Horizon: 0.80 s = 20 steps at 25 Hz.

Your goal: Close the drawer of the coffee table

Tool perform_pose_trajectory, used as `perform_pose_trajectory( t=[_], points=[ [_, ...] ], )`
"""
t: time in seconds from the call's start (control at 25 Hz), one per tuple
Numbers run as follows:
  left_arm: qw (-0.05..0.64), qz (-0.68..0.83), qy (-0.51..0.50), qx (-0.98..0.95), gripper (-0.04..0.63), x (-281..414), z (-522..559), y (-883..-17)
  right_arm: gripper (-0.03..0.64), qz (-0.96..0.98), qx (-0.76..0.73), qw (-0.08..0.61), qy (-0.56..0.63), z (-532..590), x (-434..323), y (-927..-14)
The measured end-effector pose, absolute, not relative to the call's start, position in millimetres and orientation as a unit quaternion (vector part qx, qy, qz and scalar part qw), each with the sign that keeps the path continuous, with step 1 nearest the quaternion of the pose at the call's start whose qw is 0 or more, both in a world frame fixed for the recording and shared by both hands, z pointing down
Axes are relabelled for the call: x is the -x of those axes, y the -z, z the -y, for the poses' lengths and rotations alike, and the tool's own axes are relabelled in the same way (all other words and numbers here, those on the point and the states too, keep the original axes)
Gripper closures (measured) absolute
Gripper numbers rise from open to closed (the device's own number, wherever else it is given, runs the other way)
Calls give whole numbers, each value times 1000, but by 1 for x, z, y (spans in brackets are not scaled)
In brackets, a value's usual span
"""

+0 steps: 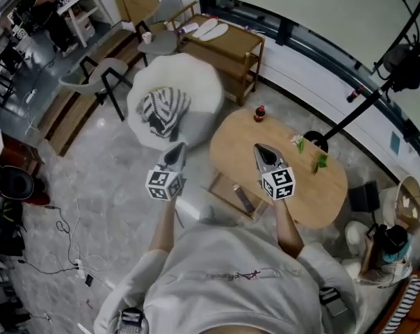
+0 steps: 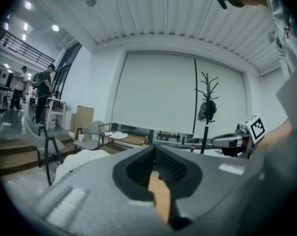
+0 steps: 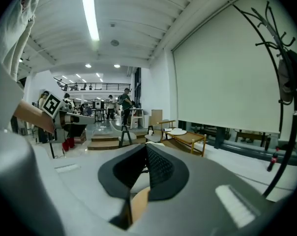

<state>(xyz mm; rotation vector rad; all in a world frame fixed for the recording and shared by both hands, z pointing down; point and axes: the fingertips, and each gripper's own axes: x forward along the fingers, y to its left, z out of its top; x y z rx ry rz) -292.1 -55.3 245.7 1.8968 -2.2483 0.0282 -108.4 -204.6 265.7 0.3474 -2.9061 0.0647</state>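
Note:
In the head view an oval wooden coffee table [image 1: 314, 197] stands in front of me. Its drawer [image 1: 226, 188] is pulled out from the table's near left side, and a slim dark thing [image 1: 243, 200] lies in it. My left gripper [image 1: 178, 148] is held above the floor, left of the drawer and apart from it. Over the table top, past the drawer, my right gripper [image 1: 261, 148] hangs. Both point almost level. The left gripper [image 2: 155, 150] has its jaws together with nothing between them, and so has the right gripper [image 3: 145, 150].
A white pouf [image 1: 196, 82] with a striped cloth [image 1: 163, 108] stands left of the table. On the table are a red bottle [image 1: 259, 113] and small green things [image 1: 321, 161]. A low wooden bench [image 1: 231, 44], chairs [image 1: 102, 75] and a black stand [image 1: 363, 106] are around. Cables [image 1: 64, 235] lie on the floor.

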Motion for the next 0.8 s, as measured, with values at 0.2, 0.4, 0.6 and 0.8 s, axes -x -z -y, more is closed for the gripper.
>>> perform_pose_trajectory(
  t=[0.2,0.4,0.6,0.8],
  points=[
    [108,712,-14,-694,595,299,97,-248,612,976,-185,106,-38,217,96,-268],
    [107,657,-36,-745,595,294,142,-251,612,957,-262,110,-54,224,70,-277],
    [114,590,-41,-798,595,261,179,-259,612,930,-340,119,-68,222,27,-286],
    [125,530,-49,-837,595,230,192,-275,612,902,-402,132,-84,204,-10,-295]
  ],
)
